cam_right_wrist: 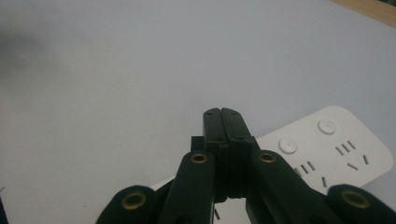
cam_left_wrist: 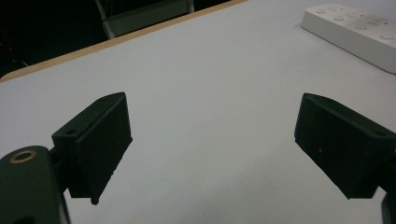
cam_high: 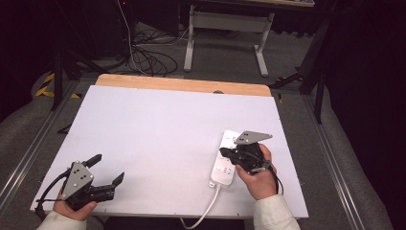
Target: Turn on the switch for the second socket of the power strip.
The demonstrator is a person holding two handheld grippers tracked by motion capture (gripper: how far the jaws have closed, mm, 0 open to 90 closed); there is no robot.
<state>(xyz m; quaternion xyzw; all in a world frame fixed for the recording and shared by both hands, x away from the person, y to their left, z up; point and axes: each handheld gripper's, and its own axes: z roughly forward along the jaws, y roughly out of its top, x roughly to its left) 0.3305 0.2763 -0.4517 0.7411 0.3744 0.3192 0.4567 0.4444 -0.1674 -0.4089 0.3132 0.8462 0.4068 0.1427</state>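
A white power strip (cam_high: 225,158) lies on the white table top at the right, its cord running off the near edge. In the right gripper view the power strip (cam_right_wrist: 327,149) shows round buttons and socket slots. My right gripper (cam_high: 224,152) hovers over the strip's middle; its jaws are pressed together with nothing between them, and the right gripper (cam_right_wrist: 221,113) points across the strip's left edge. My left gripper (cam_high: 106,168) rests at the table's near left corner, its jaws wide apart and empty. In the left gripper view the left gripper (cam_left_wrist: 210,140) faces bare table, with the power strip (cam_left_wrist: 355,28) far off.
The white board (cam_high: 158,129) covers a wooden table whose far edge (cam_high: 182,84) shows. Beyond it stand a desk frame (cam_high: 225,33) and loose cables (cam_high: 148,57) on the floor. The strip's white cord (cam_high: 206,213) hangs over the near edge.
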